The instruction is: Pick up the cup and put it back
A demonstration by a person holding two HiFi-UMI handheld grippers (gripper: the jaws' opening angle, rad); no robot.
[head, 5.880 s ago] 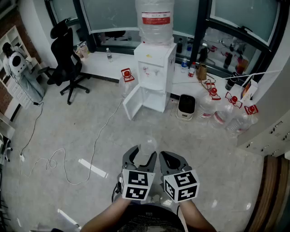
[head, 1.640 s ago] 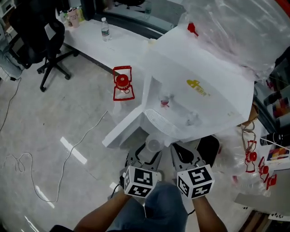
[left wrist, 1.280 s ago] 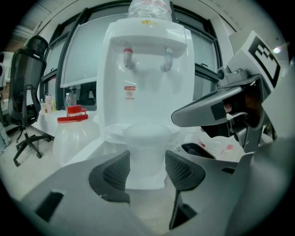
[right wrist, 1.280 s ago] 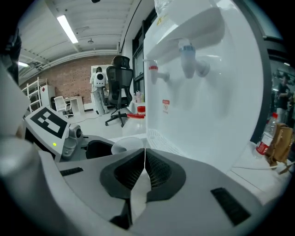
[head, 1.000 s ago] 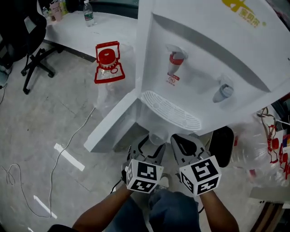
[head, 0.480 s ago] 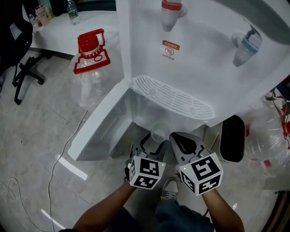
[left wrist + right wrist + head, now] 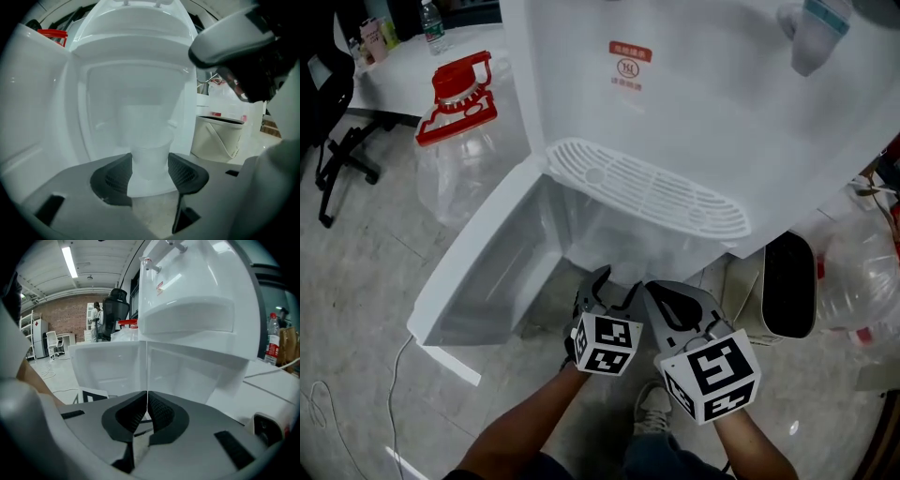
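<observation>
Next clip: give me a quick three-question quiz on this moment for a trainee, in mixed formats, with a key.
1. True or false: the right tool grips the cup.
2. Which one holds the cup? A) left tool B) right tool C) neither
3. Fill in: the lower cabinet door of the water dispenser stands ____.
Key: 1 false (its jaws are shut on nothing); 2 A; 3 open.
</observation>
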